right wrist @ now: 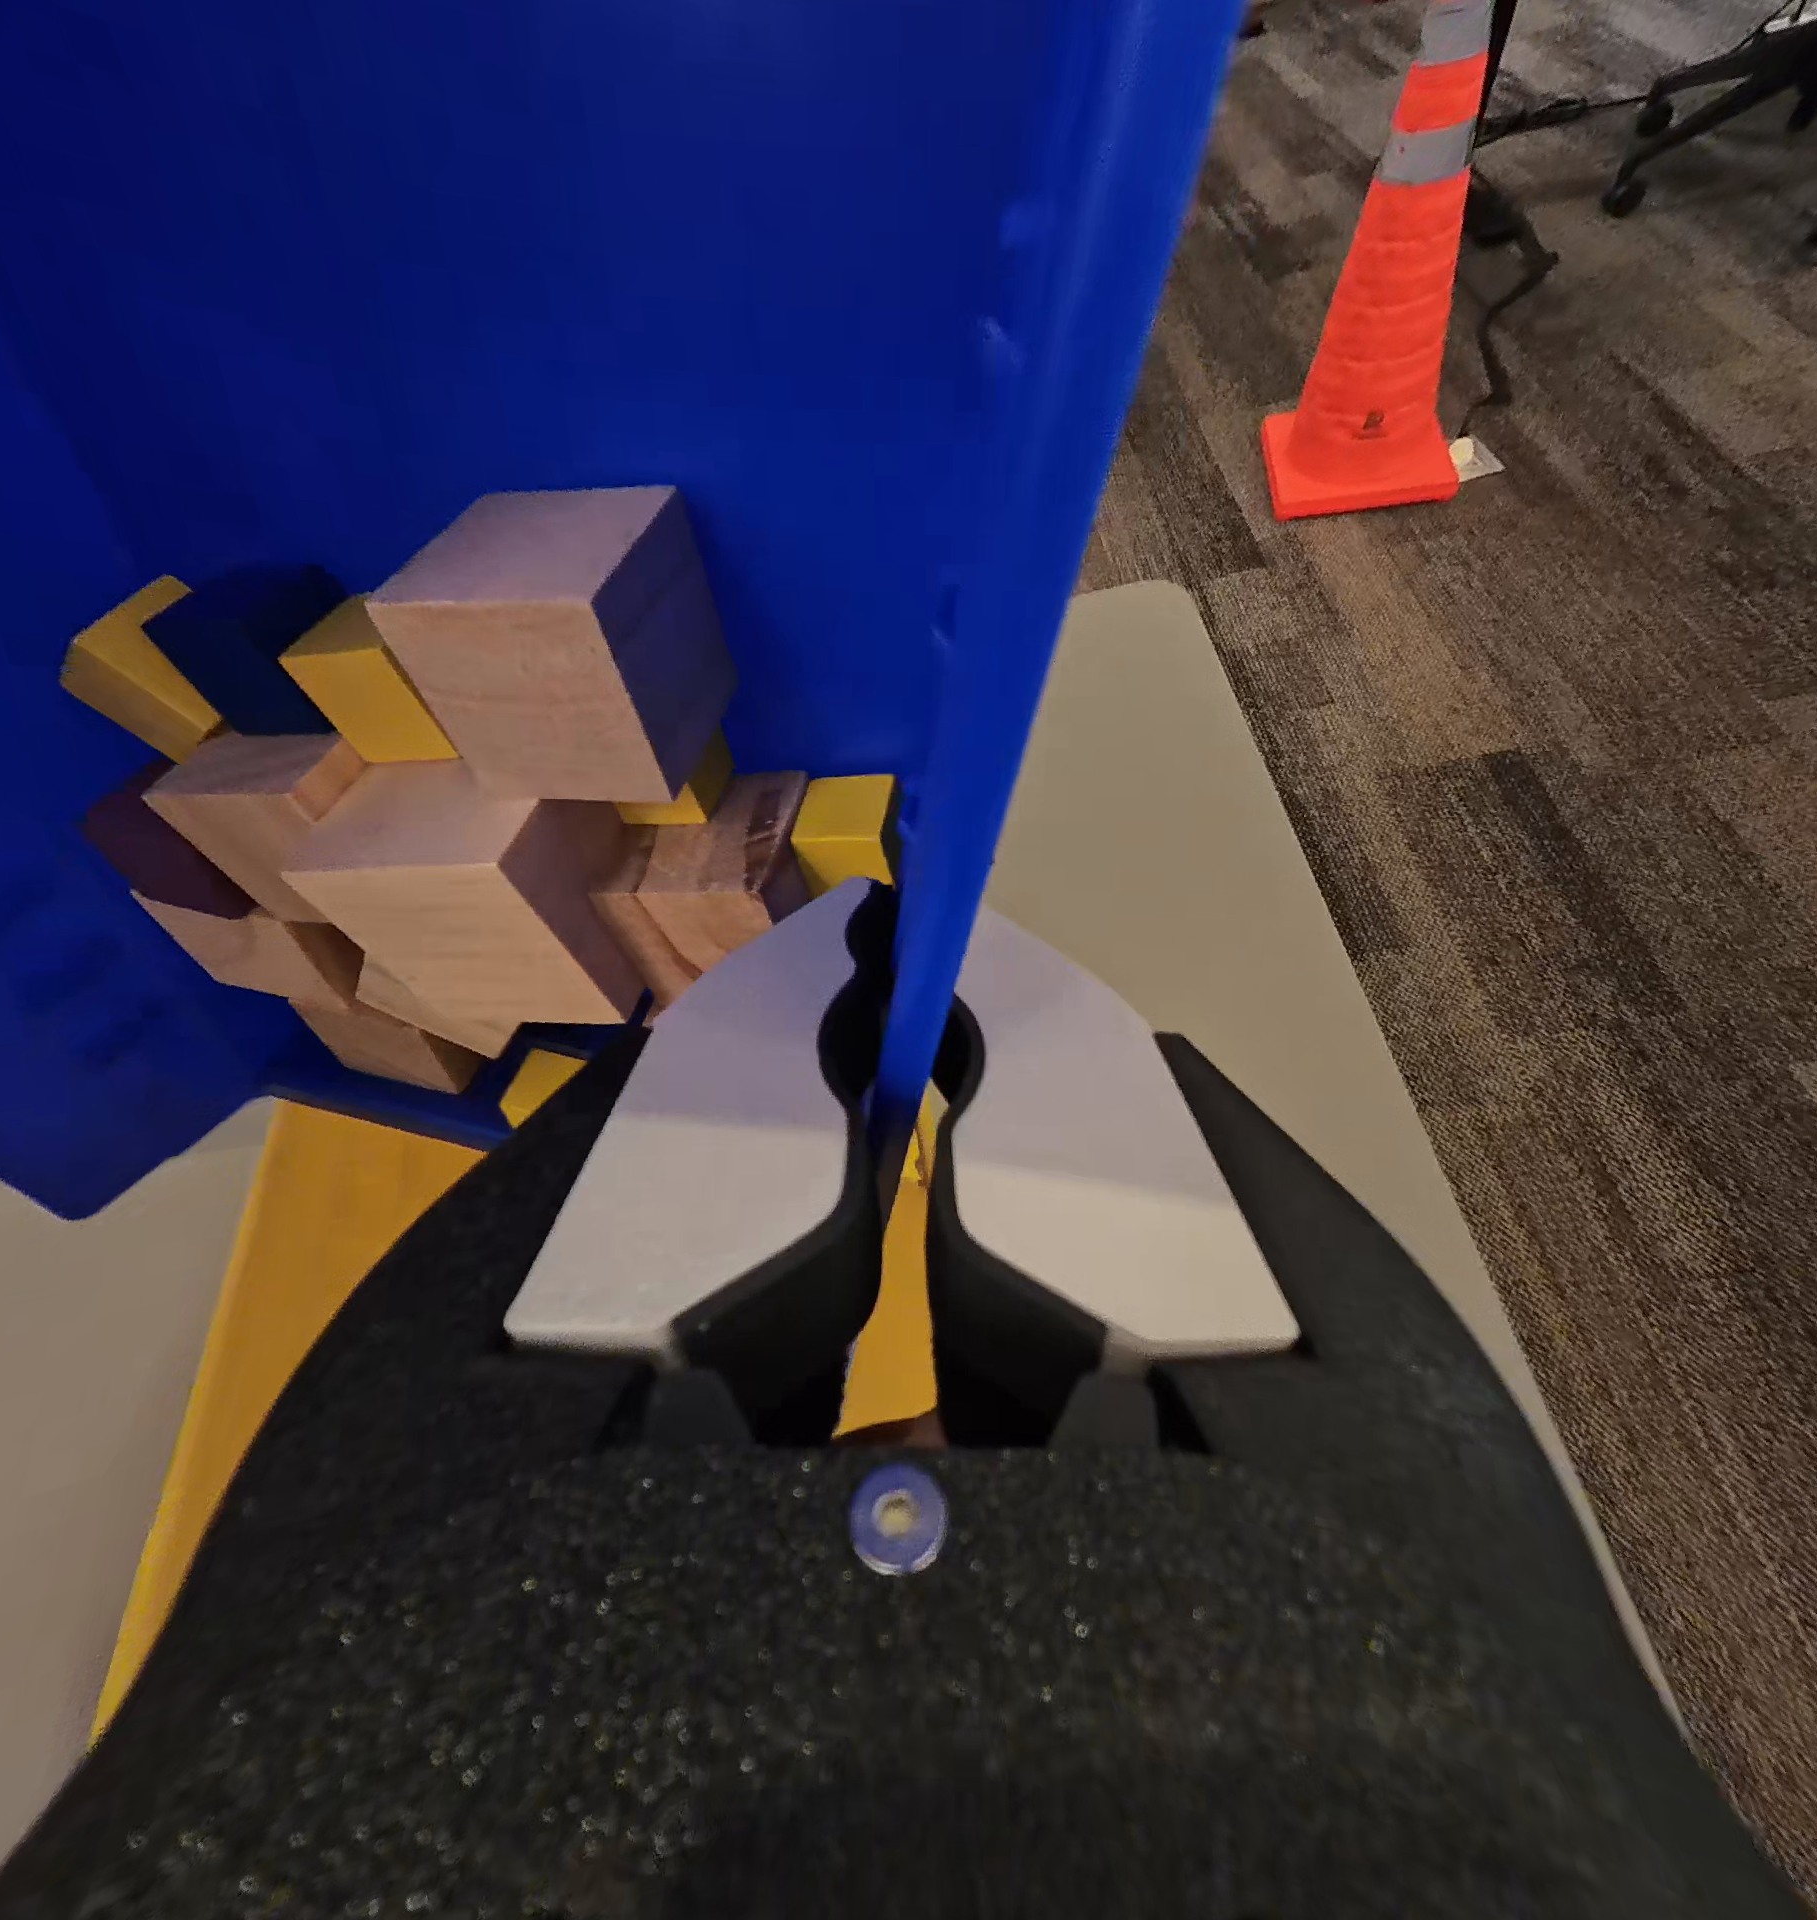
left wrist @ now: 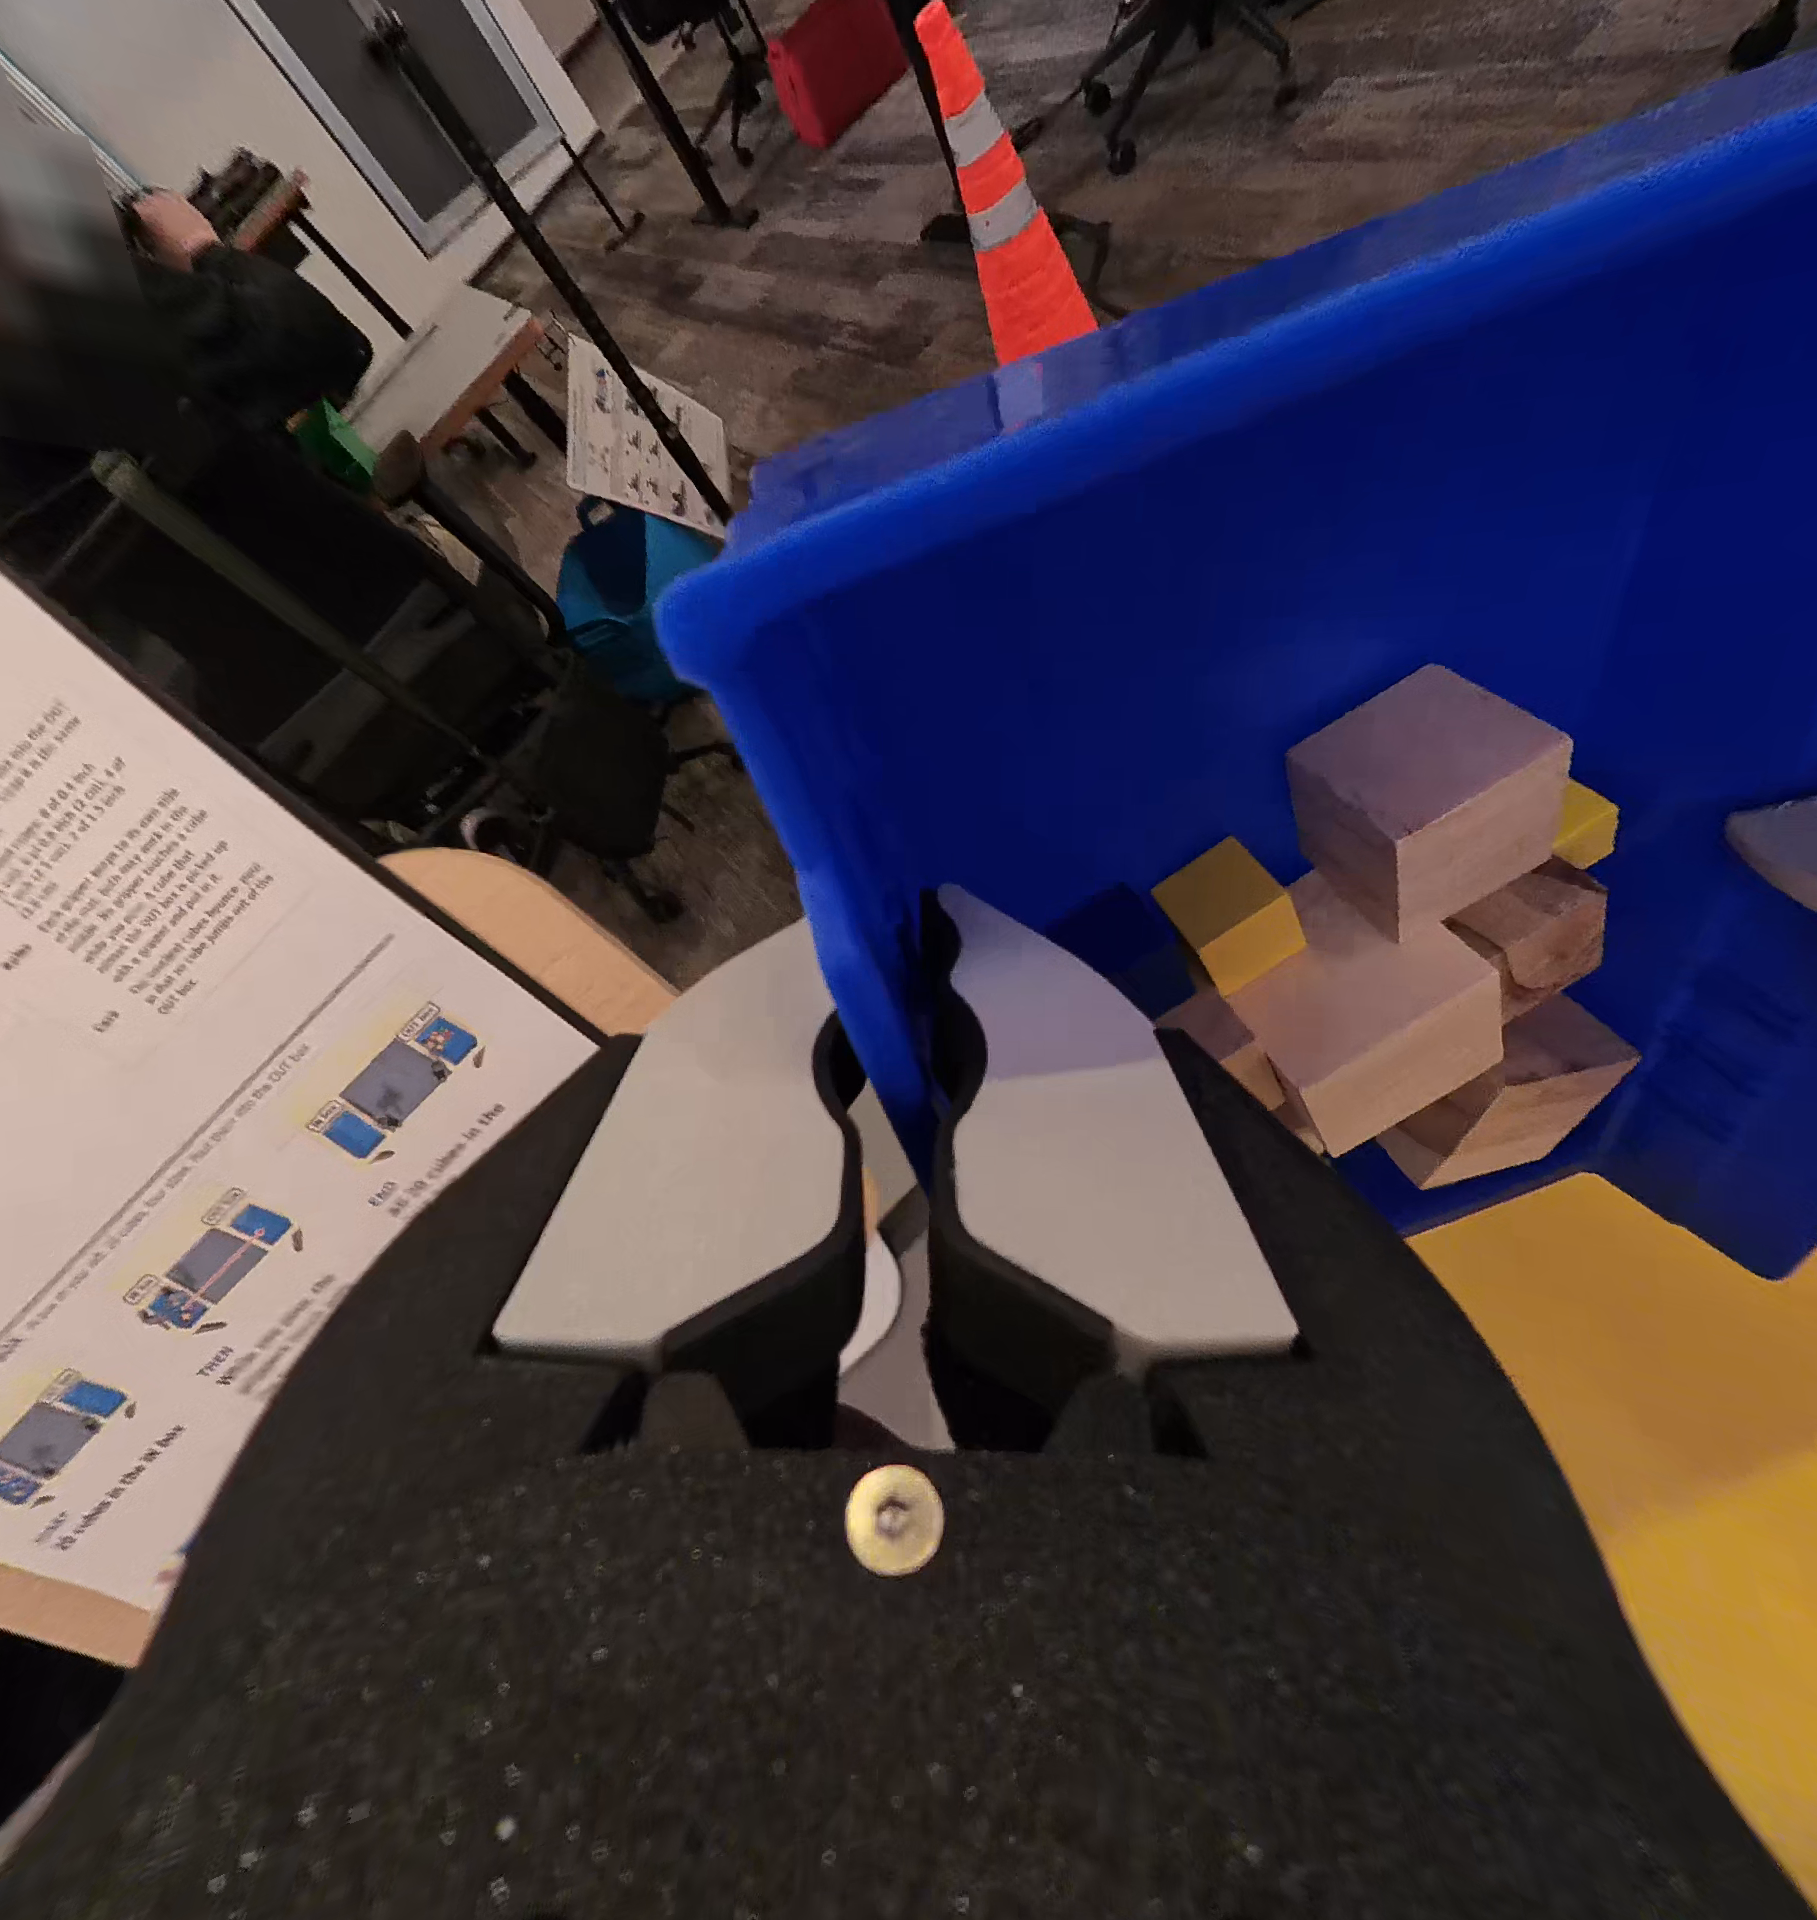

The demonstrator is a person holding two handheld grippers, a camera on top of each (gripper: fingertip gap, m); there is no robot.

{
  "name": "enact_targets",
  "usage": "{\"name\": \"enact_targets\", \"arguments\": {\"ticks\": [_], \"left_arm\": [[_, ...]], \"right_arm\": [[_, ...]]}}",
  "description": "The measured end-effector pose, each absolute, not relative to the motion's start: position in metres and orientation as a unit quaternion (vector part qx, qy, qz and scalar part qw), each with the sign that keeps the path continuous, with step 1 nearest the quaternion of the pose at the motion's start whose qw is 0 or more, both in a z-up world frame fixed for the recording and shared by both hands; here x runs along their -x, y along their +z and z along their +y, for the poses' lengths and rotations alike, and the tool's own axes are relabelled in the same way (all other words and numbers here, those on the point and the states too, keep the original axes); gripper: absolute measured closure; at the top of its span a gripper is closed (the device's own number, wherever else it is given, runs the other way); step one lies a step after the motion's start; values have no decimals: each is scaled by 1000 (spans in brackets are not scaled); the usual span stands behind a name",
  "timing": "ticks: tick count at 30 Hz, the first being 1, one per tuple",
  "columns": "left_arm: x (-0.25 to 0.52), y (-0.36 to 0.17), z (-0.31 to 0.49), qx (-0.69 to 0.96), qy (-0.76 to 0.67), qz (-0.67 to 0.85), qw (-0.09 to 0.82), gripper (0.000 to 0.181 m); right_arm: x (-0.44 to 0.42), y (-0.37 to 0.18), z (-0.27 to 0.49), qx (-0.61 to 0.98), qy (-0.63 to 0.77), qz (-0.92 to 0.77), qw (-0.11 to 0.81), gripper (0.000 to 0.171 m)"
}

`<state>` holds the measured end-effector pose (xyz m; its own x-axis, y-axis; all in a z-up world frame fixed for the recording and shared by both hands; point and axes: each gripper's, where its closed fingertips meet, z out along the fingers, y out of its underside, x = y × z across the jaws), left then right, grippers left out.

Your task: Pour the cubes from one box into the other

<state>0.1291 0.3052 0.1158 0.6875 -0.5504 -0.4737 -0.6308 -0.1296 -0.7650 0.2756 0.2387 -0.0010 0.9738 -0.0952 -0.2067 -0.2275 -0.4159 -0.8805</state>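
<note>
Clamping opposite walls of the tilted blue box (left wrist: 1247,623), both grippers' jaws grip it, cubes (right wrist: 488,831) piled inside.

I count one blue box (left wrist: 1247,582) in view, tipped up. Two grippers hold it: my left gripper (left wrist: 899,997) on one wall, my right gripper (right wrist: 899,997) on the other. The cubes (right wrist: 488,831) are heaped and overlap, so no exact count: several plain wooden, at least three yellow, one dark blue, one purple. One orange cone (right wrist: 1392,312) stands at two o'clock. One printed sheet (left wrist: 156,1091) lies at nine o'clock.
</note>
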Motion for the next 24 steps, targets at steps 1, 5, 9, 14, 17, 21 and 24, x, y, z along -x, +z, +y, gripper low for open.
{"name": "enact_targets", "arguments": {"ticks": [1, 5, 9, 14, 17, 21, 24], "left_arm": [[-130, 118, 304, 743, 49, 396, 538, 174], [-136, 124, 296, 718, 68, 403, 563, 174], [-134, 122, 286, 704, 78, 401, 580, 174], [-122, 120, 284, 704, 61, 378, 598, 174], [-121, 127, 281, 693, 47, 365, 620, 174], [-121, 130, 276, 666, 41, 353, 656, 174], [-120, 124, 270, 656, 42, 349, 668, 174]], "right_arm": [[-275, -2, 240, 834, 63, 96, 540, 167], [-274, -9, 241, 818, 78, 109, 560, 167], [-273, -14, 242, 808, 99, 113, 570, 167], [-271, -4, 241, 792, 78, 71, 601, 167], [-272, 5, 242, 777, 57, 66, 624, 167], [-276, 11, 244, 752, 61, 77, 651, 167], [-275, 2, 243, 760, 65, 75, 642, 167]]}}
